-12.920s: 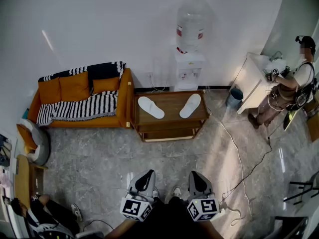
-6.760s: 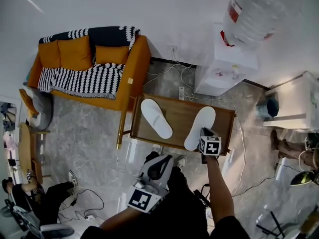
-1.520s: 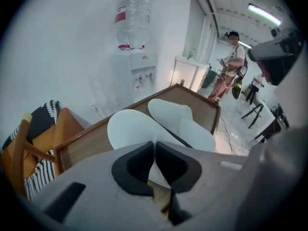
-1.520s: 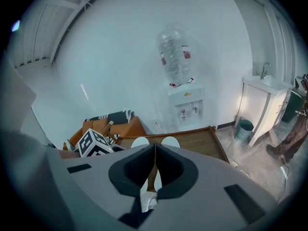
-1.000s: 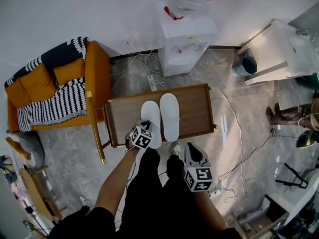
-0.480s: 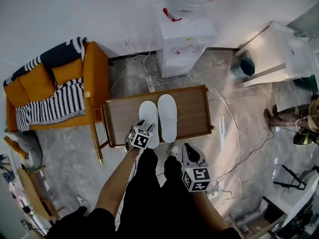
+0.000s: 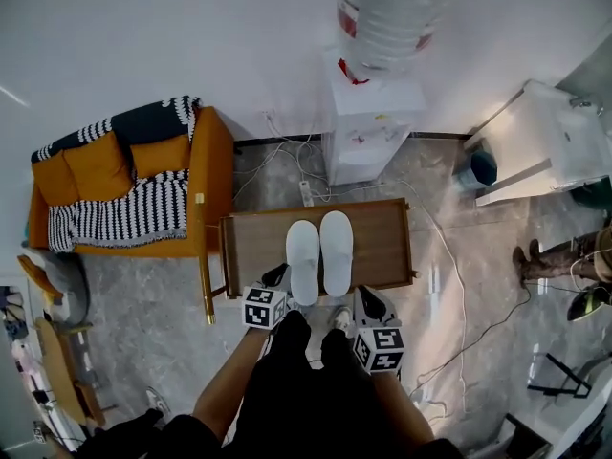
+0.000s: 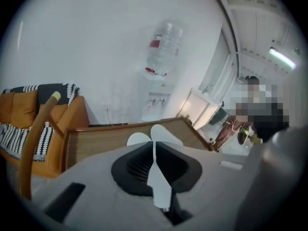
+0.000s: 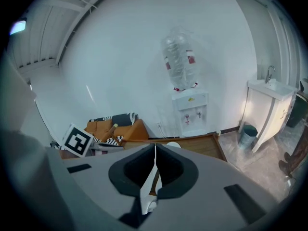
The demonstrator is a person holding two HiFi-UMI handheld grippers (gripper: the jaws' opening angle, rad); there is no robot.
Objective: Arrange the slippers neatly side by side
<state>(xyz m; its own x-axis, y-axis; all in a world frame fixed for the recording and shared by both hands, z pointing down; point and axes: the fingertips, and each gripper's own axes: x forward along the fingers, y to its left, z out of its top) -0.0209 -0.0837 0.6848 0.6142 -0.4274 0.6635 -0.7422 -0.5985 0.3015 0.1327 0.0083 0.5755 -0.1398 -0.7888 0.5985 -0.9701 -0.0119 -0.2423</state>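
Two white slippers, the left one [image 7: 302, 261] and the right one [image 7: 337, 252], lie side by side with toes away from me on the wooden table [image 7: 382, 247]. My left gripper [image 7: 278, 276] hangs just off the table's front edge, near the left slipper's heel and apart from it. Its jaws have just been closing and now stand shut with nothing between them [image 8: 154, 141]. Both slippers' toes [image 8: 166, 131] show past that gripper. My right gripper [image 7: 364, 300] is shut and empty in front of the table [image 9: 202, 146].
An orange sofa [image 7: 134, 185] with a striped blanket stands left of the table. A water dispenser [image 7: 378, 127] is behind it against the wall. A white cabinet [image 7: 545, 142], a bin [image 7: 475, 168] and floor cables [image 7: 459, 285] lie to the right. A person [image 7: 564, 256] stands far right.
My left gripper has come off the left slipper's heel and risen back over the table's front edge. The slippers stay side by side. The right gripper has barely shifted.
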